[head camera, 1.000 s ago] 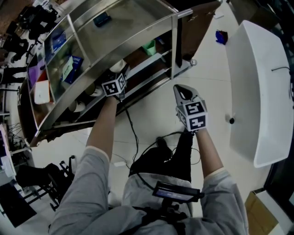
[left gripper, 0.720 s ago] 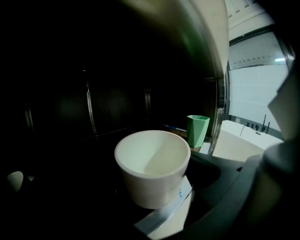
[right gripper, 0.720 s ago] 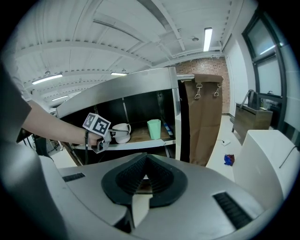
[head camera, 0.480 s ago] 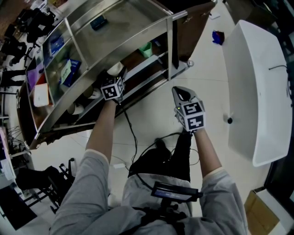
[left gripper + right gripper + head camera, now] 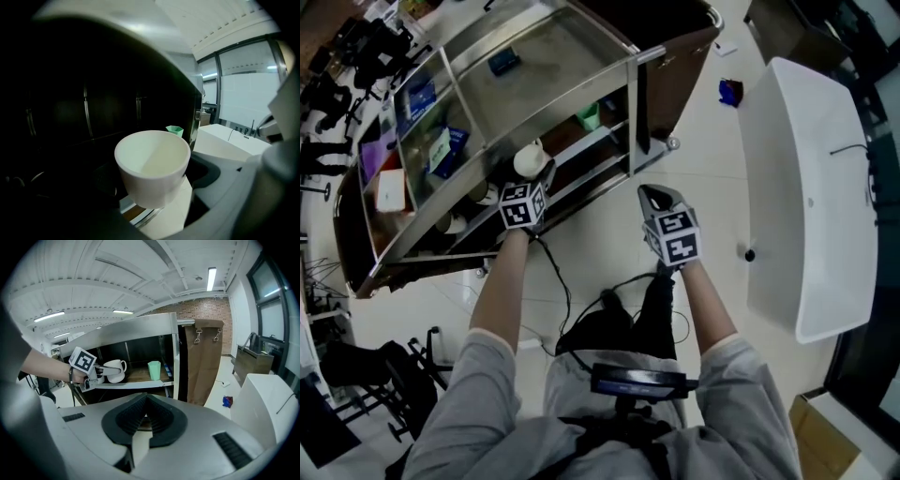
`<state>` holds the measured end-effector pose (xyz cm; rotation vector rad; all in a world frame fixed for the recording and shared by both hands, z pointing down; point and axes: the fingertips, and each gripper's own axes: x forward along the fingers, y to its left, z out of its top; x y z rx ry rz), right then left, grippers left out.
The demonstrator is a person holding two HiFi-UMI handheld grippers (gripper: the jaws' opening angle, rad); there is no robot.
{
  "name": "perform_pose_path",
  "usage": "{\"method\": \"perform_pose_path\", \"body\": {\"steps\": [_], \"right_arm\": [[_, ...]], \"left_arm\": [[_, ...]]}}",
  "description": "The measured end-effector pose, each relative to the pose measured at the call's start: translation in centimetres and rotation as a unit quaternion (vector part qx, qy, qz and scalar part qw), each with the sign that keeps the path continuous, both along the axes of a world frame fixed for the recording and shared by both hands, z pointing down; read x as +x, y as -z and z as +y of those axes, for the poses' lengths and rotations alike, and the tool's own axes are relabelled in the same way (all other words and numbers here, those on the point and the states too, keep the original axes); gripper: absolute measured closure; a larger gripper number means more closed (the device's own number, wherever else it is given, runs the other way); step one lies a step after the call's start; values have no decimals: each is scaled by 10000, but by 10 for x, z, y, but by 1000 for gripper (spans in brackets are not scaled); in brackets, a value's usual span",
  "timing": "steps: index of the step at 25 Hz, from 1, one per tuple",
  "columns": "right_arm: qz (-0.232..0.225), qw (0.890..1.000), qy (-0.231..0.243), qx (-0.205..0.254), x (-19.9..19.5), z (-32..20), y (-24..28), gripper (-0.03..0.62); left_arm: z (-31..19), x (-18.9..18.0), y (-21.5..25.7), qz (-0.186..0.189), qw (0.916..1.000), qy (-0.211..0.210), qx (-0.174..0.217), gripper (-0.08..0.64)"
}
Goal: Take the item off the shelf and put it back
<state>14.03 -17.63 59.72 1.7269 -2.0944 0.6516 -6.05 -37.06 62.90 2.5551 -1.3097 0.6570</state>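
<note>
Mug (image 5: 152,166) is white, has a handle, and sits clamped in the left gripper (image 5: 534,176). Those jaws have just been closing, with the mug wall between them. It hangs at the near lip of the middle tier of the steel shelf unit (image 5: 581,70) and looks clear of the board, though I can't confirm the gap. Right gripper (image 5: 140,432) has its jaws together on nothing, parked near the body and well apart from the shelf

Risks as I read them:
- the mug looks like glazed ceramic and the pads only have the curved wall, so it could rotate or slide out. The handle adds off-centre weight
- there's hard pale tile floor (image 5: 600,244) under the lip, so a drop likely breaks it
- on the return, the base could clip the steel front rail if it comes in low
- the tier above is close overhead, so a high lift hits the rim on it
- 1 green cup (image 5: 153,370) stands on the same tier to the right, and a wide swing would knock it

Surface: the tier board looks brown inside a steel frame. There's more white ware (image 5: 450,223) lower left and blue boxes (image 5: 445,148) on the far-left bays

Room: a white tub (image 5: 806,187) on the right, a brown panel with hooks (image 5: 204,362) beside the shelf, a small blue item (image 5: 730,91) on the floor far right, a cable (image 5: 558,281) trailing across the tile, and strip lights on the ceiling
</note>
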Motion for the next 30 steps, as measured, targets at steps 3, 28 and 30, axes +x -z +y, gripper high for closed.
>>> {"method": "perform_pose_path", "body": {"steps": [3,28,30], "right_arm": [[34,9999,88,-41,3,4,13,584],[-33,9860,1657,166,-57,23,73,584],[-50,9844,1745,195,-64,27,76,584]], "left_arm": [[23,1,20,108,9999,-7,-5,130],[225,-102,148,314,9885,1456,261,130],[240,-116,150,310,9861,1611,265,130]]}}
